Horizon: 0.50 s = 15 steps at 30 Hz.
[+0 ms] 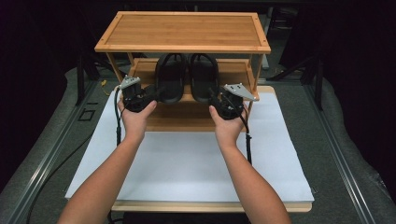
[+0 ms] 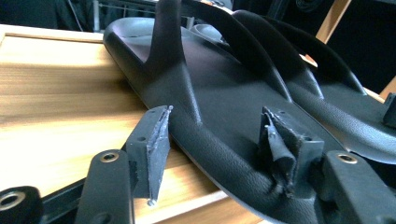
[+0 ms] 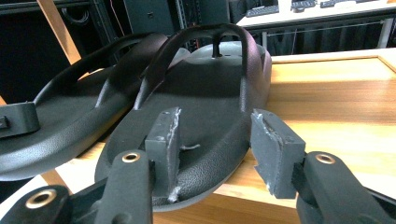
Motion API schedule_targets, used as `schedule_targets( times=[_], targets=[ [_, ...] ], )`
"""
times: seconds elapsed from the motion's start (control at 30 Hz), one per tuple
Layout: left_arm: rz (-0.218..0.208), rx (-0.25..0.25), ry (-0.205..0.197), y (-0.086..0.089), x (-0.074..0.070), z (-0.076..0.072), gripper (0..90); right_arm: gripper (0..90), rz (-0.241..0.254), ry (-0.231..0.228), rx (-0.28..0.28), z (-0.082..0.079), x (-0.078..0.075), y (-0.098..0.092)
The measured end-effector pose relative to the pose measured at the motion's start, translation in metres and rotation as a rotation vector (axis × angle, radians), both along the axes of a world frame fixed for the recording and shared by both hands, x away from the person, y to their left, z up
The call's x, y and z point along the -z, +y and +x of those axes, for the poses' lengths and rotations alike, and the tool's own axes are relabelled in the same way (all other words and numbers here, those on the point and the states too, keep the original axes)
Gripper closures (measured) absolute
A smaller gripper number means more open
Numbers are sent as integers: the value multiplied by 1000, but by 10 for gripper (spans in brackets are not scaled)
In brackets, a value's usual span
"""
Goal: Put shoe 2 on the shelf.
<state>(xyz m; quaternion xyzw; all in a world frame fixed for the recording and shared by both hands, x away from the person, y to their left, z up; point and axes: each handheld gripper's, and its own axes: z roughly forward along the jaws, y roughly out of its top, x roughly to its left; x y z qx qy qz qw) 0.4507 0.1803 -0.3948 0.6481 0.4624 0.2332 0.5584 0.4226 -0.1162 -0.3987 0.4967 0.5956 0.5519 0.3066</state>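
Observation:
Two black flip-flops stand side by side on the lower shelf (image 1: 236, 70) of a bamboo rack, heels sticking out over its front edge. My left gripper (image 1: 150, 92) is at the heel of the left flip-flop (image 1: 170, 77). In the left gripper view, that gripper (image 2: 219, 144) is open, with the flip-flop's heel (image 2: 224, 93) lying between the pads. My right gripper (image 1: 213, 96) is at the right flip-flop (image 1: 204, 77). In the right gripper view, it (image 3: 217, 144) is open too. One pad (image 3: 163, 140) is over the sole (image 3: 201, 107) and the other pad (image 3: 275, 149) is beside its edge.
The rack's top shelf (image 1: 182, 30) overhangs the flip-flops. The rack stands at the far end of a white sheet (image 1: 187, 163) on a wooden table. Slanted wooden side posts (image 1: 256, 74) flank the lower shelf. Dark floor and metal rails surround the table.

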Motion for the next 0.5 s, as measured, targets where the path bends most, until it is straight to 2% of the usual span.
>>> schedule_targets(
  times=[0.37, 0.5],
  targets=[
    [28, 5, 1, -4, -2, 6, 442, 521, -14, 16, 7, 5, -2, 8],
    [22, 7, -2, -4, -1, 8, 443, 517, -11, 15, 6, 6, -2, 10]
  ],
)
